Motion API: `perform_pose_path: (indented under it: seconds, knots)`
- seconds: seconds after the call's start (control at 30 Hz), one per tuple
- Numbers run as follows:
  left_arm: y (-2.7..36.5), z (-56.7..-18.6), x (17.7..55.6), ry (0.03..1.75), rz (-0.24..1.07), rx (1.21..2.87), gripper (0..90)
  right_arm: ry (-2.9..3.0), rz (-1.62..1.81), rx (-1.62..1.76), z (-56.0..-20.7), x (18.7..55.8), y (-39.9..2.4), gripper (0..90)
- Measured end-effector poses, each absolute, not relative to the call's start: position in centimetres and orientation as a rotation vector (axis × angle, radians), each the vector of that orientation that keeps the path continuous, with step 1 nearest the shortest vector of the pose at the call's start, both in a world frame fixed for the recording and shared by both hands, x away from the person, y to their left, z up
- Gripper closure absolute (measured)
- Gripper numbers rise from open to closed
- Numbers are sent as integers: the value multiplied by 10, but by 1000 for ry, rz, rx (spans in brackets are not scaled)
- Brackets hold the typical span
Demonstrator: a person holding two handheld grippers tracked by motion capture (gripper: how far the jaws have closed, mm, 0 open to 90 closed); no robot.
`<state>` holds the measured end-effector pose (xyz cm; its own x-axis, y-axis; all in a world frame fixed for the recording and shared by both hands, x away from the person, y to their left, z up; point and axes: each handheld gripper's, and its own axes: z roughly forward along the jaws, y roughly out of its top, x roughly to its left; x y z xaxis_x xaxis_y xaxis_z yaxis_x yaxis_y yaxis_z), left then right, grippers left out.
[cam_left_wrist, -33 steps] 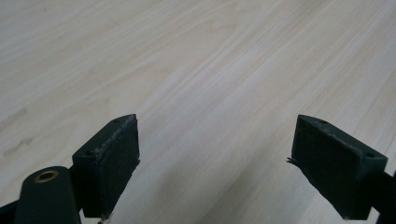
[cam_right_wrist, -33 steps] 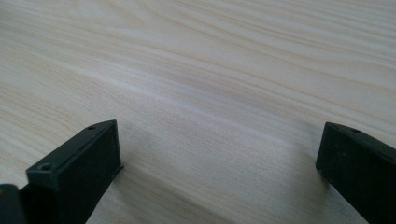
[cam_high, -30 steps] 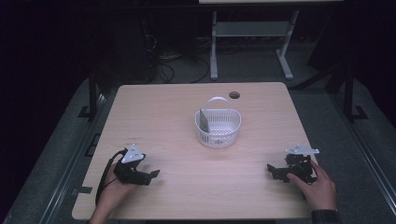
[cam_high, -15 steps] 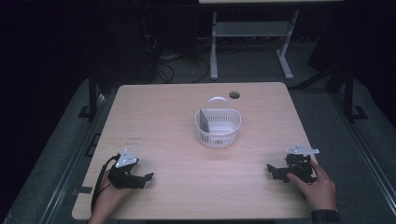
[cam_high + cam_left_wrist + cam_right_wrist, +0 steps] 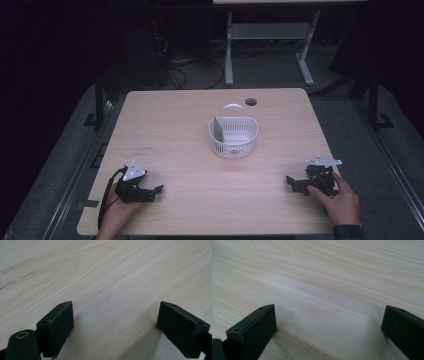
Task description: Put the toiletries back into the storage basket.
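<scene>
Left gripper (image 5: 156, 190) low over the table (image 5: 190, 125) near its front left corner, jaws spread wide, nothing between them. Right gripper (image 5: 291, 181) at front right, likewise wide apart and empty. White basket (image 5: 233, 136) at table centre, well apart from both.

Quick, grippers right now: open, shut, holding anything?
Left gripper: open, jaws wide apart over bare table, holding nothing.
Right gripper: open, jaws wide apart over bare table, holding nothing.
</scene>
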<state>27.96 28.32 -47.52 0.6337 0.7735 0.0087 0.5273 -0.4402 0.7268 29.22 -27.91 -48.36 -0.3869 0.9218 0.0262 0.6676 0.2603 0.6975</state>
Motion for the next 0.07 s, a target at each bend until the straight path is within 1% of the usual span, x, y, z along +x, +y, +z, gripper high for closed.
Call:
perform_pose_path:
  seconds: [0.07]
  knots:
    - [283,-475,280,1014,448,2144,128,2151,896,1447,-484,292,-279,0]
